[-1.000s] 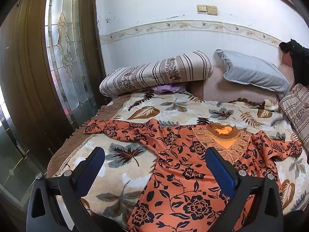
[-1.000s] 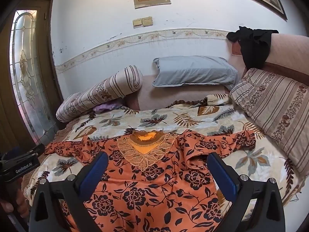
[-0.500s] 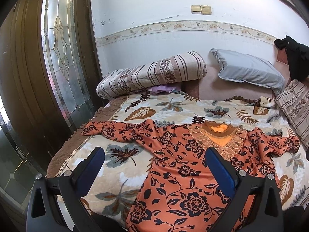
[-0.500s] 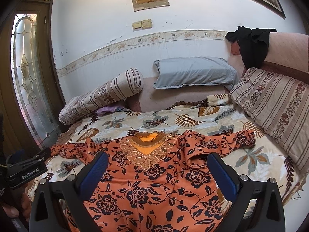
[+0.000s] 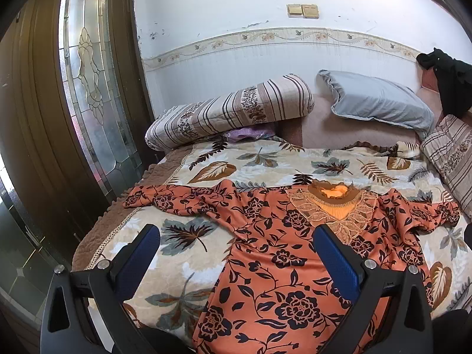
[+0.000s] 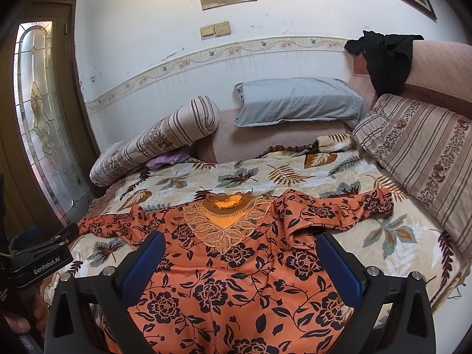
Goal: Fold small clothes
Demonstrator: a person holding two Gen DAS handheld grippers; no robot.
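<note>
An orange dress with a black flower print (image 5: 283, 265) (image 6: 236, 280) lies spread face up on a bed covered by a cream leaf-patterned blanket (image 5: 265, 162) (image 6: 265, 174). Its lace-trimmed neckline (image 5: 333, 203) (image 6: 227, 218) points toward the far wall, and both sleeves are stretched out sideways, one reaching the brown quilted edge of the bed near the door, the other ending close to a striped cushion (image 6: 419, 153). The fabric is rumpled near the shoulders. The left hand-held gripper (image 5: 236, 242) hovers above the near part of the dress and the blanket, its blue-padded fingers spread wide with nothing between them. The right hand-held gripper (image 6: 240, 250) likewise hangs over the dress body below the neckline, its jaws wide apart and empty. In the right wrist view, the left hand-held gripper's black body shows at the left edge. At the head of the bed, a striped bolster (image 5: 230, 112) (image 6: 159, 138) leans beside a grey pillow (image 5: 380, 103) (image 6: 298, 100), with a small lilac cloth (image 5: 247, 132) tucked under the bolster. A black garment (image 6: 386, 56) hangs over the padded headboard at the right. A wooden door with a leaded glass panel (image 5: 91, 88) stands at the left.
</note>
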